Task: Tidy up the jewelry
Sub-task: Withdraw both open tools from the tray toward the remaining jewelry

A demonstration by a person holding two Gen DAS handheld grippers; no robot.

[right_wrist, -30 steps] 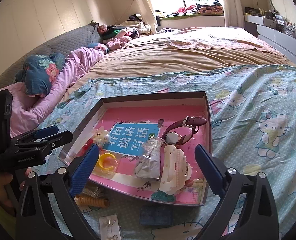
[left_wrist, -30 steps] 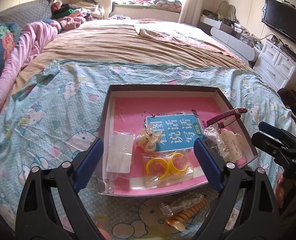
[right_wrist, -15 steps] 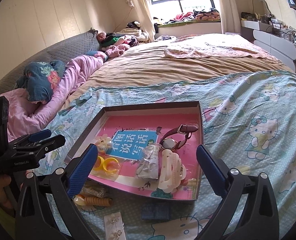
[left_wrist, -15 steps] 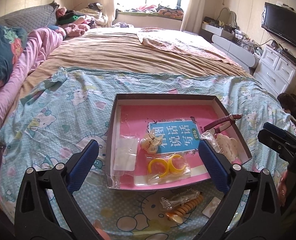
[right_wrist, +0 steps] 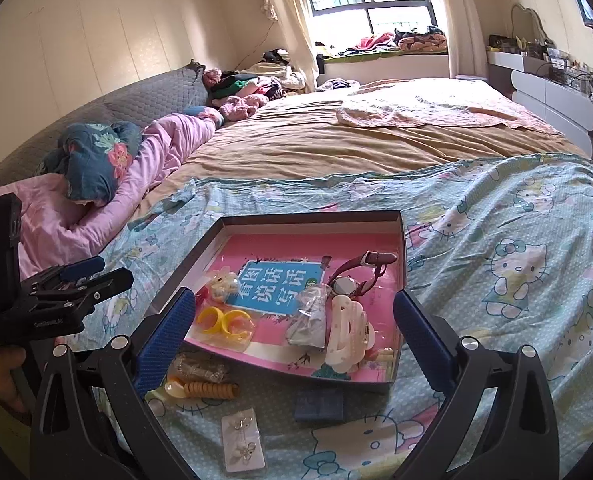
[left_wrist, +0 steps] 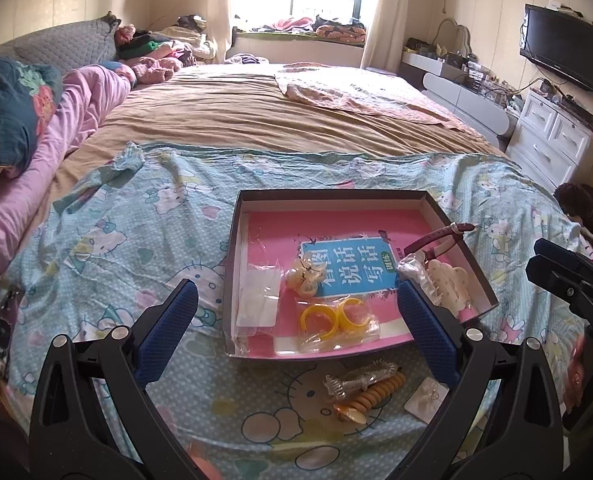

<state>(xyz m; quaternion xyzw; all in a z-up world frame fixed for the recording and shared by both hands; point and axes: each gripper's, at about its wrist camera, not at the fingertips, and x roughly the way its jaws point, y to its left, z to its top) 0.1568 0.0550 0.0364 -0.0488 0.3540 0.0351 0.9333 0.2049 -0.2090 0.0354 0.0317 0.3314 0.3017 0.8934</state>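
A dark shallow box (left_wrist: 328, 196) (right_wrist: 401, 248) with a pink liner lies on the cartoon-cat bedsheet. Inside it are a bag of yellow rings (left_wrist: 334, 320) (right_wrist: 226, 322), a small cream ornament (left_wrist: 306, 278), a maroon-strapped watch (left_wrist: 440, 236) (right_wrist: 354, 276) and a white hair claw (right_wrist: 346, 332). In front of the box, on the sheet, lie an orange coil hair tie (left_wrist: 376, 394) (right_wrist: 212, 390), an earring card (right_wrist: 242, 442) and a small blue box (right_wrist: 319, 404). My left gripper (left_wrist: 296, 330) and right gripper (right_wrist: 294, 332) both hover wide open above the box's near edge, holding nothing.
Pink and dark floral bedding (left_wrist: 12, 120) is heaped at the left. A brown blanket (left_wrist: 256, 116) covers the far bed. White drawers (left_wrist: 552, 140) and a wall television (left_wrist: 562, 46) stand at the right. A hand (right_wrist: 0, 376) grips the left tool.
Both grippers have pulled back and risen, so the box looks smaller and more of the sheet in front shows. The left jaws have spread slightly wider.
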